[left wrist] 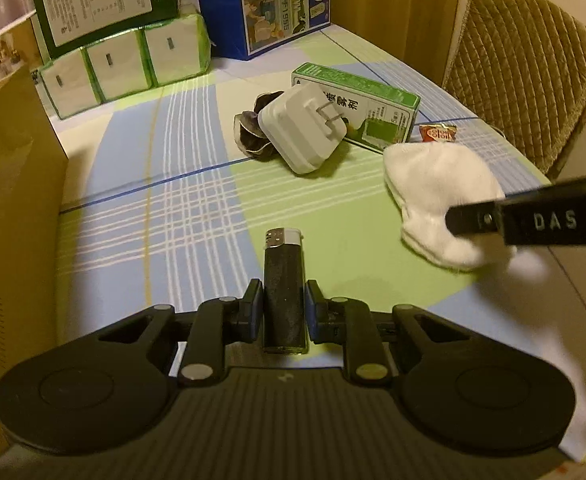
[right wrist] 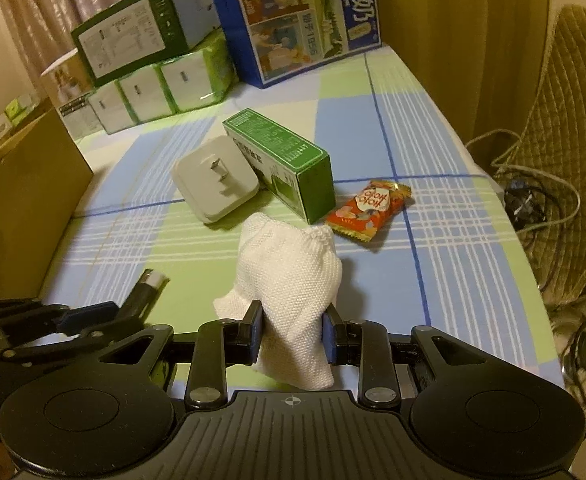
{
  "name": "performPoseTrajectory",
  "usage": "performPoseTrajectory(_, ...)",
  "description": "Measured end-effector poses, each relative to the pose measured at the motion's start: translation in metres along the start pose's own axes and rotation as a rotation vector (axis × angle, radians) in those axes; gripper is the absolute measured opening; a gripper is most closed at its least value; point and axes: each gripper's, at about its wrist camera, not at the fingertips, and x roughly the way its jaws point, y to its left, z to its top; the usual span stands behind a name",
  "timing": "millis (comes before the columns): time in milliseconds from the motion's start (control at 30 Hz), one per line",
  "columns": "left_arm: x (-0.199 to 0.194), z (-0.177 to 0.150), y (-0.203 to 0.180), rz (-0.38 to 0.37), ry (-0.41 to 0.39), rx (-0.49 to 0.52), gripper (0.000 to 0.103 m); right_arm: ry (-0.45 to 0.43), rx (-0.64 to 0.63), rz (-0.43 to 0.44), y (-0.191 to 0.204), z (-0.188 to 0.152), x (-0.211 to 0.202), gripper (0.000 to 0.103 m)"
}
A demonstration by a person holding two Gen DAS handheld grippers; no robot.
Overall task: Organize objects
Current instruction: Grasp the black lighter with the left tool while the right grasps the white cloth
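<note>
Left wrist view: the left gripper (left wrist: 283, 308) clamps a black lighter (left wrist: 284, 292) above the tabletop's (left wrist: 197, 200) near edge.

Right wrist view: the right gripper (right wrist: 291, 334) pinches a white sock (right wrist: 293, 280), lifted. Both picked; next comes placing, perhaps into the cardboard box (right wrist: 21, 208).

black lighter (left wrist: 284, 280), white sock (right wrist: 293, 292), green box (right wrist: 289, 164), orange-red candy wrapper (right wrist: 369, 210), blue-green plaid tablecloth (right wrist: 433, 128).
</note>
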Motion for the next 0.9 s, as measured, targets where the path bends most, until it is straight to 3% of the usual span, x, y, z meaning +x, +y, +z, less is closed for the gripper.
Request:
performPoseTrajectory(100,0.000,-0.001,0.000,0.001,-0.009,0.002,0.018,-0.003,-0.047,-0.016,0.005,-0.001,0.001,0.038)
performPoseTrajectory(200,0.001,-0.001,0.000,0.001,-0.020,0.015,0.018,-0.015,-0.062,-0.029,0.007,-0.002,0.003,0.064)
performPoseTrajectory(433,0.007,0.002,-0.001,0.006,-0.030,0.032,0.019,0.004,-0.059,-0.017,0.006,0.000,0.017,0.065)
performPoseTrajectory(467,0.007,0.002,-0.001,0.008,-0.031,0.034,0.018,0.010,-0.060,-0.016,0.006,0.000,0.019,0.064)
performPoseTrajectory(533,0.006,0.000,-0.003,0.015,-0.037,0.031,0.018,0.011,-0.053,-0.009,0.007,0.001,0.019,0.045)
performPoseTrajectory(700,0.001,-0.002,-0.004,0.014,-0.046,0.024,0.018,0.003,-0.040,-0.004,0.010,0.002,0.013,0.024)
performPoseTrajectory(900,-0.019,-0.005,-0.007,0.013,-0.056,0.024,0.017,-0.085,-0.057,-0.063,0.018,0.004,-0.013,0.022)
